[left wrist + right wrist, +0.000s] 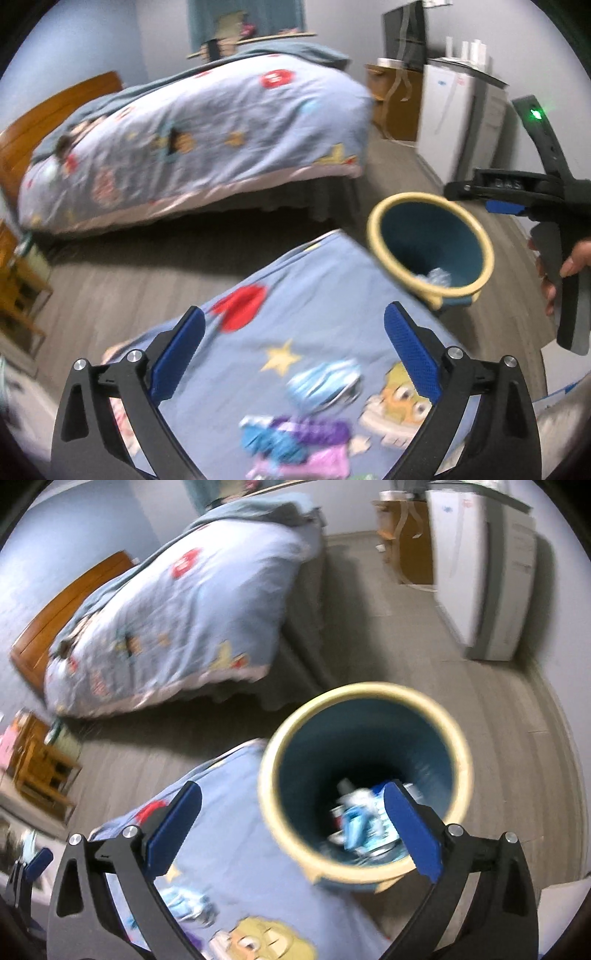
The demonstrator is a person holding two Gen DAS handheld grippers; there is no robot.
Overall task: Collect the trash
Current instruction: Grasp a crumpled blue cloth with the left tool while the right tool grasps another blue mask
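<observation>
A blue bin with a cream rim [365, 779] stands on the floor by the corner of the near bed, with several crumpled wrappers [360, 821] at its bottom. It also shows in the left wrist view [430, 245]. My right gripper [295, 830] is open and empty, held above the bin's left rim; it shows from the side in the left wrist view [476, 194]. My left gripper [295, 354] is open and empty above the near bed's cartoon-print blanket [314, 332]. A crumpled blue-and-white wrapper [325, 382] appears to lie on the blanket between its fingers, blurred.
A second bed [199, 136] with the same blue blanket and a wooden headboard stands across a strip of grey wood floor [110, 280]. A white cabinet [480, 565] and a brown box [410, 539] stand at the far right wall. A wooden nightstand [40, 764] is at left.
</observation>
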